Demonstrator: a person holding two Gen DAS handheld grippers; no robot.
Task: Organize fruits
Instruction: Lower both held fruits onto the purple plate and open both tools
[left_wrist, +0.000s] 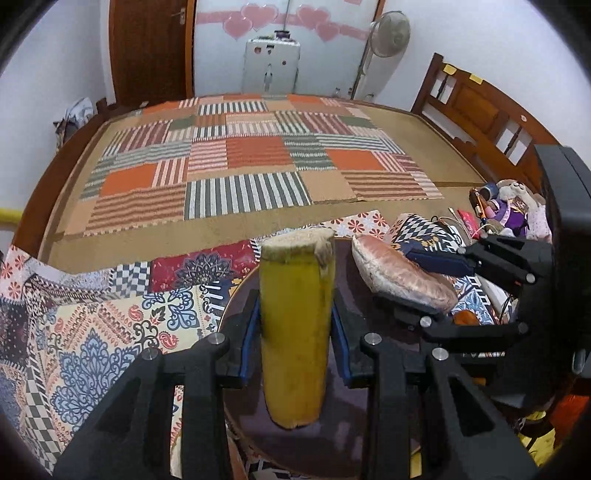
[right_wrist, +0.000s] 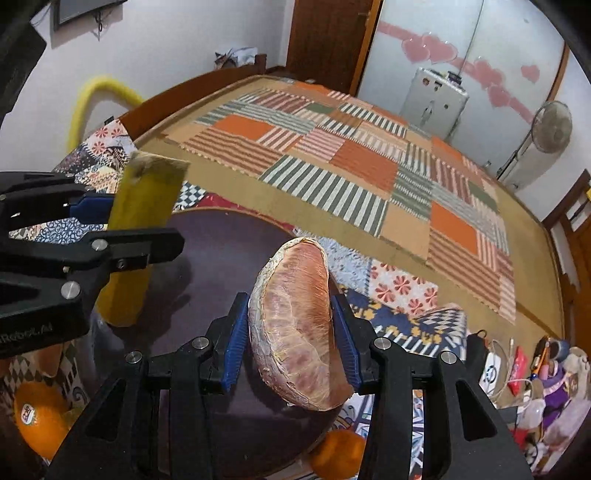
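Clearly, the pink, membrane-covered pomelo wedge (right_wrist: 299, 325) sat upright between the blue pads of the right gripper (right_wrist: 291, 339), which was closed on its flanks, above the dark round wooden tray (right_wrist: 221, 251). It looked soft and juicy, with a thin skin that would likely tear under hard pressure, so a light hold across the broad middle seemed wisest. Beside it, the left gripper (left_wrist: 295, 332) was clamped around the mid-length of a yellow, cut-ended piece of peel or fruit (left_wrist: 295, 332), which stood vertically over the same tray; it appeared firmer and fairly light, and its waxy side might slip. Two whole oranges lay close to the tray's edge, one with a sticker (right_wrist: 37, 417) and another (right_wrist: 338, 454) partly hidden beneath the right tool. Under everything spread a patterned patchwork cloth (left_wrist: 92, 325), and beyond it a striped patchwork mat (left_wrist: 258, 166) covered the wooden-framed bed.
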